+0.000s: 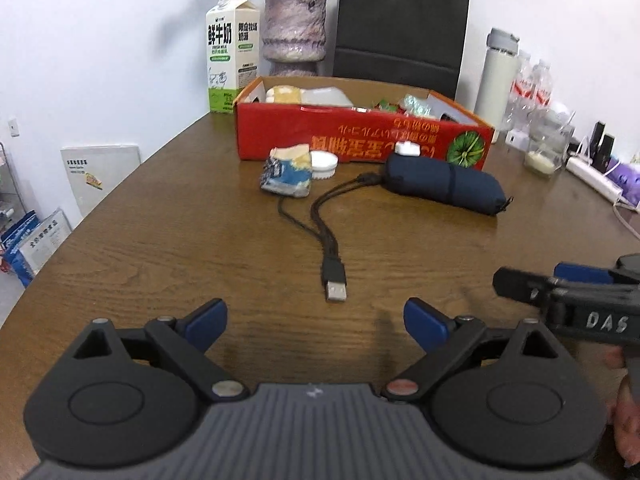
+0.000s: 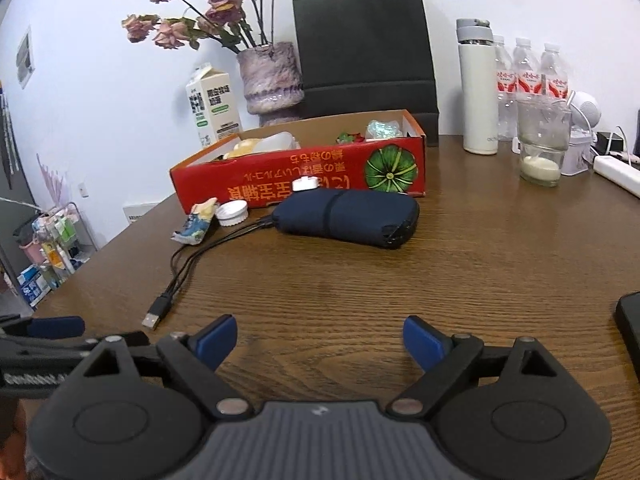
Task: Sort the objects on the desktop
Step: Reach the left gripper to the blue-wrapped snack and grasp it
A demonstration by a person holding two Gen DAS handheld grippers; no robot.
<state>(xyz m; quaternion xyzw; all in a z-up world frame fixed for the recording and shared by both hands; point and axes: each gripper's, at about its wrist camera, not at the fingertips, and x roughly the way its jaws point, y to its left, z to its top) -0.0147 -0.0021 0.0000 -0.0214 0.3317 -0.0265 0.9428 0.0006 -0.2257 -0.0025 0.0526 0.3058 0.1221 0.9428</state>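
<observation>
A red cardboard box (image 1: 360,140) (image 2: 304,176) with several items inside stands at the back of the brown table. In front of it lie a crumpled blue snack packet (image 1: 287,173) (image 2: 196,224), a white round lid (image 1: 324,163) (image 2: 233,213), a small white charger (image 1: 408,148) (image 2: 306,183), a dark blue pouch (image 1: 444,184) (image 2: 348,216) and a black USB cable (image 1: 332,276) (image 2: 168,300). My left gripper (image 1: 316,322) is open and empty, just short of the USB plug. My right gripper (image 2: 320,338) is open and empty over bare table.
A milk carton (image 1: 230,52), a flower vase (image 1: 294,32) and a black paper bag (image 1: 400,24) stand behind the box. A white flask (image 2: 478,88), water bottles (image 2: 528,76), a glass cup (image 2: 542,148) and a power strip (image 2: 618,174) are at the right. A black device (image 2: 630,320) lies at the right edge.
</observation>
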